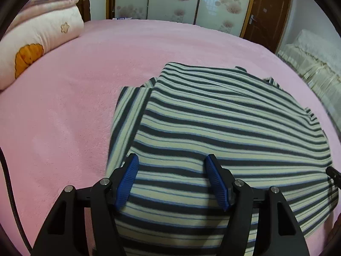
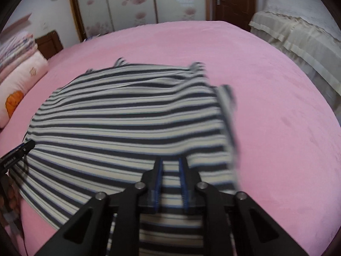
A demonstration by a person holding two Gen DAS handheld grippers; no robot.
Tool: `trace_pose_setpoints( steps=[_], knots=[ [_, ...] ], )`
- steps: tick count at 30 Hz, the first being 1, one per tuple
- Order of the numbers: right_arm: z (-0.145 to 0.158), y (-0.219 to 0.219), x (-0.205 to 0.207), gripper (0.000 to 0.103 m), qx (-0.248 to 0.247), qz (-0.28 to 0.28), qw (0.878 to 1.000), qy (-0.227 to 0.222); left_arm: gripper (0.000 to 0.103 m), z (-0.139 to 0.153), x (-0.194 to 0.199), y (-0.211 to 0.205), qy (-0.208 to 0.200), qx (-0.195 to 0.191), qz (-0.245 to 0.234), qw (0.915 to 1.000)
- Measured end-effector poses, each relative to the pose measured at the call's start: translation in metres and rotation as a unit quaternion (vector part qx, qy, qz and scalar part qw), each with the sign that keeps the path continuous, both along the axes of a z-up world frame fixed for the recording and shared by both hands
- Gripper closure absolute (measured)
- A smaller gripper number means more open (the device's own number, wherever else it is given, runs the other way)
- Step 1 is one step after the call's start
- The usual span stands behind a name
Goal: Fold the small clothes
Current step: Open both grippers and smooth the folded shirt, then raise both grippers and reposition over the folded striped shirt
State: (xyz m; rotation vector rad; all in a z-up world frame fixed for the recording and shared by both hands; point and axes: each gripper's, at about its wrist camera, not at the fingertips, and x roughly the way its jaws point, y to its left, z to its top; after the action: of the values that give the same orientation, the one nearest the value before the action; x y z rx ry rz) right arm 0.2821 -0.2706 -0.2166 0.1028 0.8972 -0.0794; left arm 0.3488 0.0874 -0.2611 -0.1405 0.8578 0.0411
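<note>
Left hand-held gripper (image 1: 171, 181): blue-padded jaws spread wide over the near hem, gripping nothing. Right hand-held gripper (image 2: 170, 181): jaws narrow, apparently pinching fabric at the near edge. Striped cream-and-charcoal fleece garment (image 1: 223, 128): spread on the pink plush bed (image 1: 74, 106), one side flap turned in. Step, by my reckoning: fold under way; next, left closes on the hem. Beyond: cream cartoon pillow (image 1: 38, 42).

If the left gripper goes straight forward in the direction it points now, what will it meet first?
Most likely the striped garment: the left gripper is open, and the cloth already lies between and ahead of its fingers. Beyond the garment comes only the pink bedcover. Depth is hard to judge here.
</note>
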Motion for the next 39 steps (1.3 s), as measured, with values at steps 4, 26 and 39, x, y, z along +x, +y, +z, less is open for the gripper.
trace_pose_setpoints(
  steps=[4,26,39],
  knots=[
    [-0.002,-0.029,-0.011,0.088,0.002,-0.023,1.000,0.007,0.038,0.001,0.003,0.000,0.004,0.002,-0.008,1.0000],
    [0.074,0.043,-0.068,0.077,0.071,0.043,0.995,-0.056,0.024,0.086,-0.091,0.015,0.009,-0.040,0.041,0.9983],
    [0.090,0.085,-0.093,0.077,0.074,0.062,0.991,-0.094,0.021,0.061,-0.137,0.023,0.003,-0.119,0.084,0.9894]
  ],
)
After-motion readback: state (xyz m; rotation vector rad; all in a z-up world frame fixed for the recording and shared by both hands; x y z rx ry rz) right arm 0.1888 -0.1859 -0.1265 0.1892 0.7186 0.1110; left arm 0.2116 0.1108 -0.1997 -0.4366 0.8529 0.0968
